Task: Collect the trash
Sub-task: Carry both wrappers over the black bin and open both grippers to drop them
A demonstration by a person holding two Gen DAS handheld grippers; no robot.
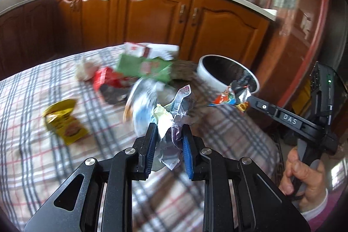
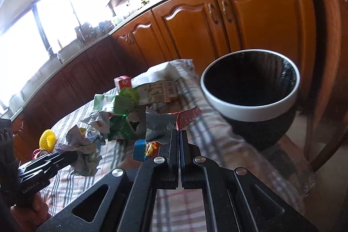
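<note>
In the left wrist view my left gripper (image 1: 168, 129) is shut on a crumpled paper ball (image 1: 180, 101) that sticks up between its blue pads, above the checked tablecloth (image 1: 28, 92). To the right, my right gripper (image 1: 250, 98) is shut on a colourful foil wrapper (image 1: 228, 98) beside the white rim of the black bin (image 1: 208, 75). The right wrist view has the right gripper (image 2: 179, 134) shut, with the silver and red foil wrapper (image 2: 156, 125) at its tips and the bin (image 2: 239, 110) just ahead to the right. At the left, the left gripper (image 2: 71, 157) holds the paper ball (image 2: 83, 145).
Loose trash lies on the table: a yellow packet (image 1: 65, 121), a red packet (image 1: 104, 77), a green packet (image 1: 143, 66), a blurred plastic bottle (image 1: 141, 101), a blue cap (image 2: 140, 149) and a yellow round piece (image 2: 46, 139). Wooden kitchen cabinets (image 1: 152, 19) stand behind.
</note>
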